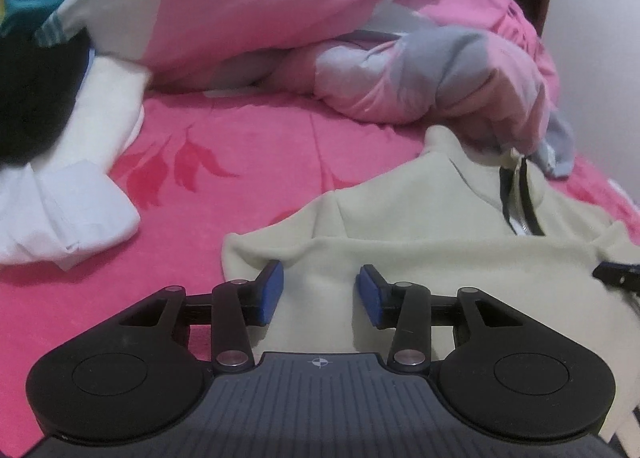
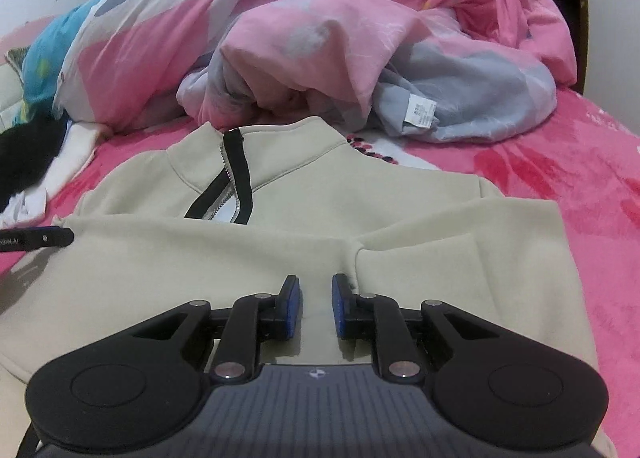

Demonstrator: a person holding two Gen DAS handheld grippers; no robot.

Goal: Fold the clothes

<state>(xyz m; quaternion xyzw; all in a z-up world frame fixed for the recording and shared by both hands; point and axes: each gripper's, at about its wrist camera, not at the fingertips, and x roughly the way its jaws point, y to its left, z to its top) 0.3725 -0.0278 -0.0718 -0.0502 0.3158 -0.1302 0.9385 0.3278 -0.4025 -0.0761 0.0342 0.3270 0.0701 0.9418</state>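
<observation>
Left wrist view: the left gripper [image 1: 320, 292] hangs low in the frame with its blue-padded jaws standing moderately apart, nothing pinched between them, over the lower edge of a cream fleece pullover with a black-taped quarter zip [image 1: 420, 234]. That garment lies spread flat across the lower right of the frame on a hot-pink patterned bedsheet [image 1: 224, 185], collar pointing toward the top, likely laid out so its sides can be folded inward. A crumpled pink, white and grey duvet [image 1: 280, 17] fills the top of the frame, and a folded white garment [image 1: 68, 217] sits at the left edge.

From the right wrist, the right gripper [image 2: 316, 308] shows a narrow gap with bare fleece visible between the pads; it seems to pinch nothing. A sleeve [image 2: 460, 230] is folded across the body at centre right.
</observation>
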